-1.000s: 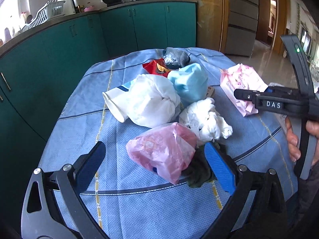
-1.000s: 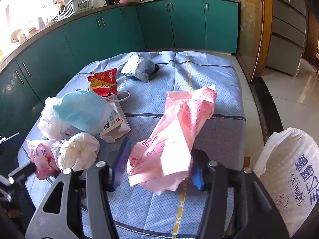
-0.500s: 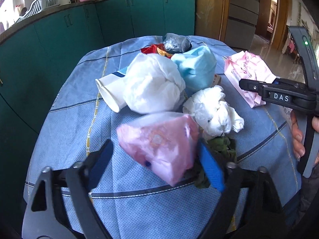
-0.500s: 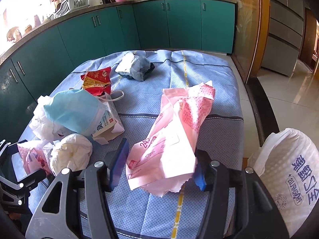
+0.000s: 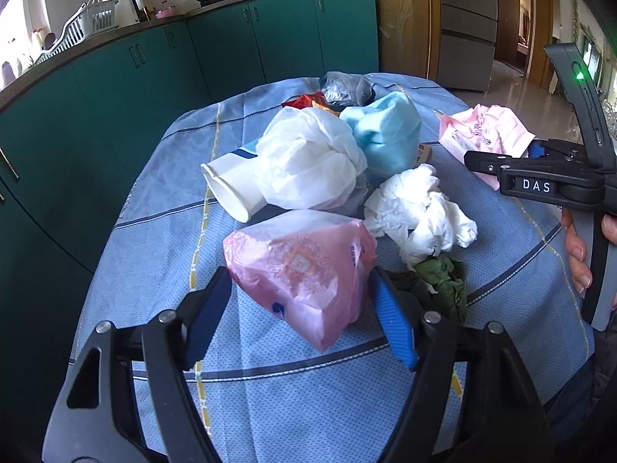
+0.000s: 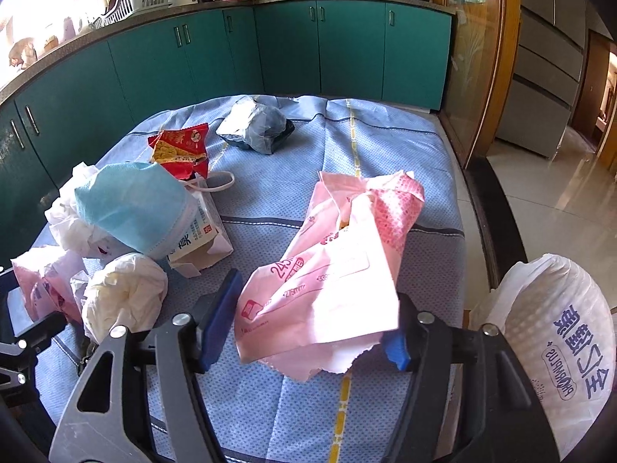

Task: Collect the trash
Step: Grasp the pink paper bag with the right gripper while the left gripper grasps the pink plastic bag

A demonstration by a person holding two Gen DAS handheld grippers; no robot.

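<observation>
A table covered by a blue cloth (image 5: 293, 382) is seen in front of green cabinets (image 6: 216, 58). At its right edge a white trash bag (image 6: 555, 332) with blue print is seen, only partly in view.

On the cloth a pile of trash is gathered: a crumpled white plastic bag (image 5: 308, 169) resting against a white paper cup (image 5: 231, 189) lying on its side, a blue face mask (image 6: 131, 204) draped over a small carton (image 6: 200, 239), a wad of white tissue (image 5: 420, 212), a dark green wilted leaf (image 5: 443, 281) just beside the tissue, a red snack wrapper (image 6: 181, 146) and a grey crumpled bag (image 6: 258, 123) at the far side.

The pink plastic bag (image 5: 300, 270) is flanked by the 2 blue pads of the left gripper (image 5: 299, 316); its jaws have just been closing and are pressed against both sides of the bag.

The pink wrapper (image 6: 327, 277) lies lengthwise on the cloth, well apart from the pile, with its near end between the fingers of the right gripper (image 6: 308, 332). Those jaws have just been opening; a gap is seen at the left pad, while the right pad is partly hidden behind the wrapper, so the wrapper is not clamped.

In the left view fingers of the person's hand (image 5: 578, 247) are seen around the right gripper's handle.
</observation>
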